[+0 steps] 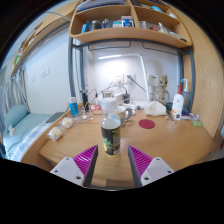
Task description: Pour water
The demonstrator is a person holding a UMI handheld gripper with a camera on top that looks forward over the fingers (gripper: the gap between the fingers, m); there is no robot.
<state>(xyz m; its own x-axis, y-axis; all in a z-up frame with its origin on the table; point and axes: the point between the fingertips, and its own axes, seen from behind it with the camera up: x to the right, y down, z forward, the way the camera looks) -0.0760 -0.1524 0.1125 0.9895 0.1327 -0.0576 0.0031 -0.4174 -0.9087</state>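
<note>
Tongs (112, 163): spread apart, pinching nothing; two light-coloured fingers (70, 170) reaching forward, each with a magenta pad (86, 157) on its inner face.
Bottle (111, 134): clear plastic, dark cap, label around the middle; upright on the tabletop, just ahead of the fingertips and centred on the gap between them, with space on either side; not touched by either pad.
Tabletop (160, 140): light wood, carrying the bottle and the items beyond.
Red disc (147, 124): flat on the tabletop, ahead of the tongs and to the right, beyond the bottle.
White cup (108, 104): directly beyond the bottle, farther along the tabletop; contents not discernible.
Blue can (73, 106): upright, ahead and to the left, near the far edge of the tabletop.
White roll (67, 122): lying ahead and to the left, nearer than the blue can.
White bottle with red cap (178, 103): upright, ahead and far to the right.
Small box (155, 107): white, beyond the red disc, left of the red-capped bottle.
Shelf (128, 37): wooden, mounted high above the far end of the tabletop, loaded with assorted small items too small to identify.
Bed (25, 128): to the left of the tabletop, pale bedding.
Wall (55, 70): white, behind the tabletop.
</note>
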